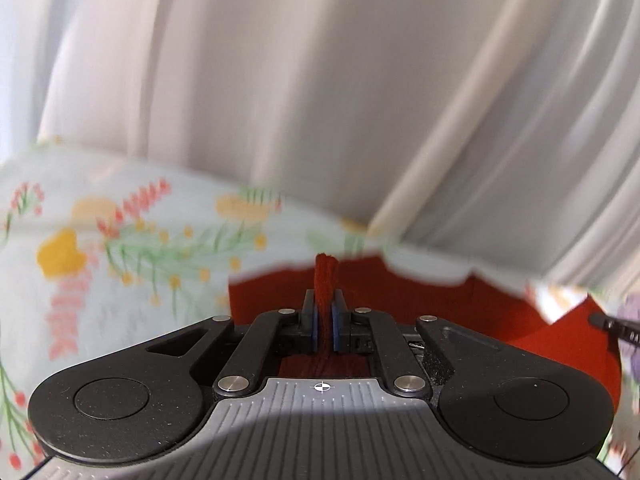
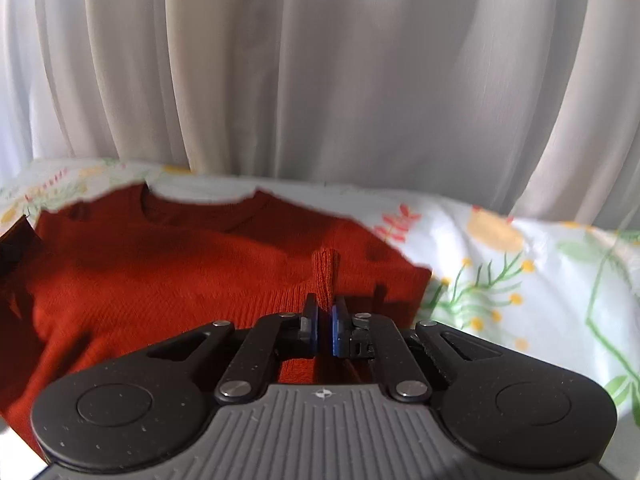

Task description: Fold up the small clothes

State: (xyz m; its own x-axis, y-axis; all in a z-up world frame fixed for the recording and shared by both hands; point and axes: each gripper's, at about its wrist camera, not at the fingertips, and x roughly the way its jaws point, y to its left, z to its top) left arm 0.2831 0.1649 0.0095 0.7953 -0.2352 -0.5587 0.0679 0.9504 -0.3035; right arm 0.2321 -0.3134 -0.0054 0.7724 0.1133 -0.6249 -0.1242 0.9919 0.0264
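On top of the flowery sheet point(image 2: 520, 280) lies the red sweater point(image 2: 160, 280), spread out flat with its round neck hole at the far side, near the white curtain point(image 2: 320, 80). I can see most of the sweater through my right camera. Its right edge ends just beside the green and yellow flowers on the sheet.

My right gripper point(image 2: 324, 304) is pinching a little fold of the red knit. The fold pokes up between the two blue pads, which are pressed tight on it.

My left gripper point(image 1: 324, 300) is doing the same thing. Its jaws are squeezed together on a ridge of the red sweater point(image 1: 500, 312), and a small red tuft sticks up past the tips. This picture is blurry, so the flowers on the sheet point(image 1: 120, 240) look smeared. Far over on the right edge of the left view, I see a dark bit of something, but I cannot tell what it is.

The white curtain point(image 1: 320, 80) hangs in long folds behind the bed in both views.
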